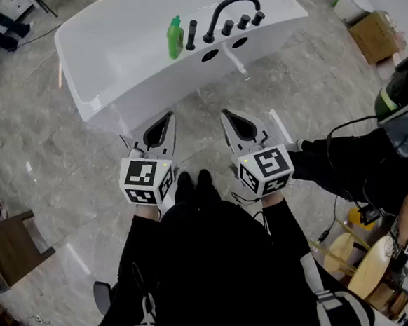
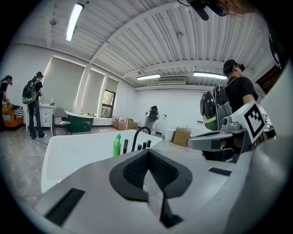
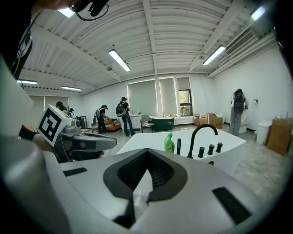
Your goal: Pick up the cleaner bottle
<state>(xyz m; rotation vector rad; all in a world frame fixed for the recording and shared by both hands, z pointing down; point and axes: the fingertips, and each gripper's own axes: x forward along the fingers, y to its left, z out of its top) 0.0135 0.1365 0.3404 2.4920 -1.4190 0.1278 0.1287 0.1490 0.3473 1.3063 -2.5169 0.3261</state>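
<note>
The cleaner bottle, green with a green cap, is standing upright on the flat rim of the white bathtub, on the side nearest to the person. It is sitting just beside a slim black upright piece, perhaps a hand shower, though it is too small to tell. The curved black faucet and the black knobs are following along the same rim. By judgement, the rim is serving as a shelf for the bottle, close to the taps. Nothing is leaning on it.

The person is standing on the grey floor, well apart from the bathtub, and is holding both claws side by side before the body, aiming them toward the tub and a little downward. The left claw is fully closed with nothing between its jaws. The right claw is closed and empty too. The reach is not yet begun, and one claw is needing to open before approaching the bottle.
</note>
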